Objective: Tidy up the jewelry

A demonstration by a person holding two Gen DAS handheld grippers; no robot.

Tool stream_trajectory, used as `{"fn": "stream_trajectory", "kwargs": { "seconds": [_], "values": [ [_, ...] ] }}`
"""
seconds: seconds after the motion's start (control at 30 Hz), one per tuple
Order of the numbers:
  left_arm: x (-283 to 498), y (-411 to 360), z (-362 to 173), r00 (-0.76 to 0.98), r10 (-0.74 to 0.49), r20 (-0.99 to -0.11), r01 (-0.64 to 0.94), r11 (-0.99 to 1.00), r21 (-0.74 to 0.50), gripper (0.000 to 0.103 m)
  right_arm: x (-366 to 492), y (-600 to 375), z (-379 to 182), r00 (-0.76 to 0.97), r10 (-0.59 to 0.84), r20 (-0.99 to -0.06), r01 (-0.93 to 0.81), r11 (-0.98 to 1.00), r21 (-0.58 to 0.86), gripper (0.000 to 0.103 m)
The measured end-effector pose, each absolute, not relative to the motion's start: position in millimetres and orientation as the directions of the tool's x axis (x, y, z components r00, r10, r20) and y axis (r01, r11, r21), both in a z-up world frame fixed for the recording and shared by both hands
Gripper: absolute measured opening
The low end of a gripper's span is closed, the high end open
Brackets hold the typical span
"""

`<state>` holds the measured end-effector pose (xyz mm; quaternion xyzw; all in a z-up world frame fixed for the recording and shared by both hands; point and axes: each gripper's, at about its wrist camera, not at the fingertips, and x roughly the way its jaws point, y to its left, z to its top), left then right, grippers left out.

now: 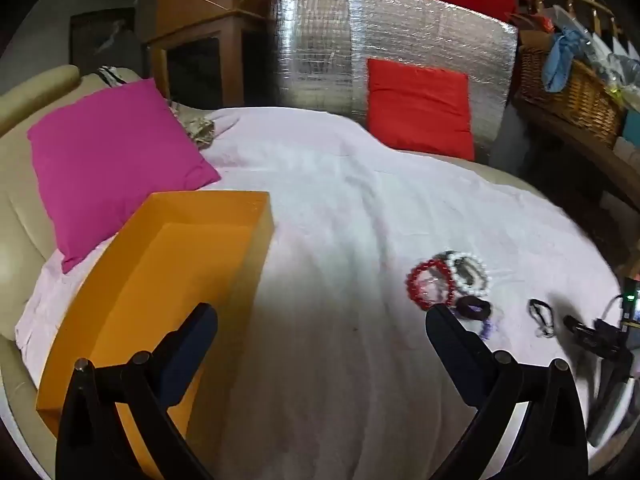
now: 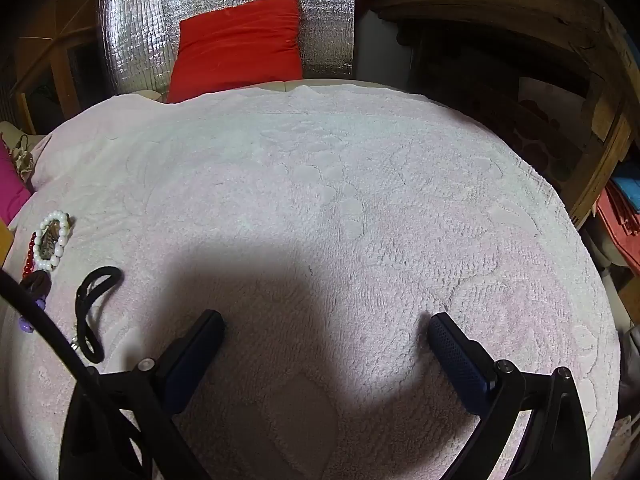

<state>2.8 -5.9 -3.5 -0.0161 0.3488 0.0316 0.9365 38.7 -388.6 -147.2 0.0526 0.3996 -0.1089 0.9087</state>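
**Jewelry lot on pale towel, with open orange box**

Item 1. Cluster of bracelets, lying flat on the pale pink terry towel [image 2: 340, 184] that covers the cushioned seat. Red glossy bead bracelet [image 1: 430, 284] and white pearl-like bead bracelet [image 1: 470, 274] touch side by side; a dark, glittering piece lies inside the white ring, too blurred to identify. In the right wrist view the white ring's long axis runs away from the camera, leaning slightly left.

Item 2. Dark brown hair tie [image 1: 474, 306] with a small purple bead piece [image 1: 489, 328] just below it, near the red bracelet.

Item 3. Black elastic loop [image 2: 94, 312], elongated and pinched mid-length, long axis running away from the camera, set apart from the bead cluster on its right.

Item 4. Rectangular orange cardboard box [image 1: 168, 276], open-topped, long axis running away from the camera, on the towel's left side, well apart from the jewelry.

Surroundings: magenta square cushion [image 1: 108, 164] touching the box's far corner; red cushion [image 2: 240, 44] leaning on a silver quilted foil panel [image 1: 400, 40]; wicker basket [image 1: 568, 92] at right.

Left gripper [image 1: 322, 320]: jaws spread wide, nothing between them, its right finger just beside the hair tie. Right gripper [image 2: 326, 326]: jaws spread wide over bare towel, holding nothing.
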Motion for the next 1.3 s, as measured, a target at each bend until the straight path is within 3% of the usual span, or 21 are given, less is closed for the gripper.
{"fn": "stream_trajectory", "kwargs": {
  "seconds": [0.23,0.27,0.4,0.7,0.9,1.3],
  "values": [
    [19,-22,-25,0.729,0.054,-0.682,-0.02,0.998,0.057,0.103,39,-388,-147,0.657,-0.156,-0.738,0.24,0.971,0.009,0.103],
    [20,-30,-26,0.69,0.059,-0.722,-0.011,0.997,0.072,0.103,39,-388,-147,0.657,-0.156,-0.738,0.24,0.971,0.009,0.103],
    [18,-31,-19,0.701,0.073,-0.71,-0.011,0.996,0.091,0.103,39,-388,-147,0.657,-0.156,-0.737,0.24,0.971,0.009,0.103],
    [-17,-22,9,0.798,0.133,-0.588,-0.093,0.991,0.097,0.103,39,-389,-147,0.657,-0.156,-0.737,0.24,0.971,0.009,0.103],
    [-21,-29,8,0.774,0.144,-0.617,-0.16,0.987,0.029,0.103,39,-389,-147,0.657,-0.156,-0.737,0.24,0.971,0.009,0.103],
    [-14,-58,-2,0.781,0.102,-0.616,-0.118,0.993,0.014,0.103,39,-389,-147,0.659,-0.157,-0.736,0.241,0.971,0.008,0.103]
  ]
}}
